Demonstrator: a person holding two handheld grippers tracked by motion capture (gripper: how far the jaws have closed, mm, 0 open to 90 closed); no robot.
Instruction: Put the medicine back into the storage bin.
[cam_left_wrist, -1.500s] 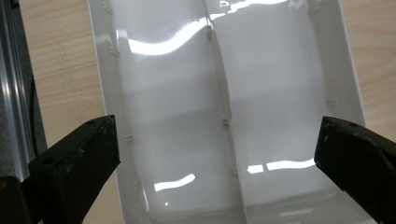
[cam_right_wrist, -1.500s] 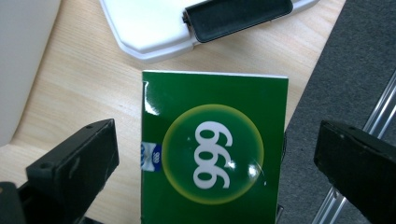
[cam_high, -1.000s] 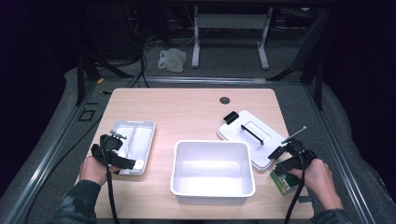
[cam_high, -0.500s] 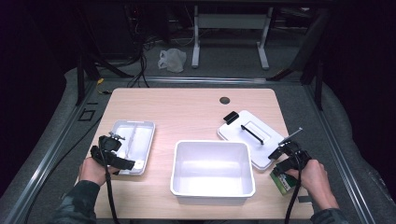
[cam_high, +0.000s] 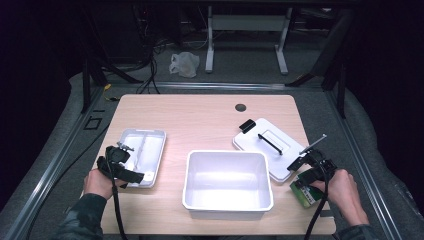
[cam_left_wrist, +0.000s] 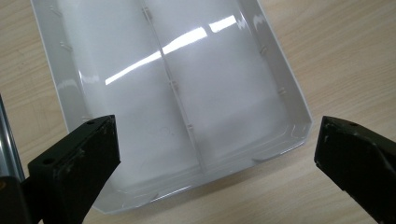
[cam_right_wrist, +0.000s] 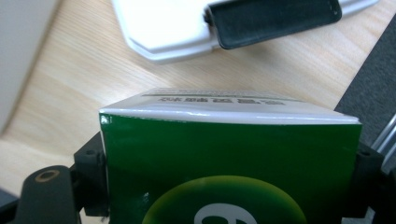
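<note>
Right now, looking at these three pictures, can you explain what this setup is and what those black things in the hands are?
A person sits at a wooden table, holding a two-jaw gripper in each hand. One picture looks down from above; the other two come from cameras riding on the grippers. On the table lie a divided tray, a white bin and its lid. The left gripper hangs open over the tray. The right gripper has just been closing; its jaws sit against both sides of a green box.

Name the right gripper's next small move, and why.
Probably lift the green box off the table and carry it toward the white bin. The right gripper has just been closing; its jaws sit flush against the box's sides, and the bin stands open beside it.
</note>
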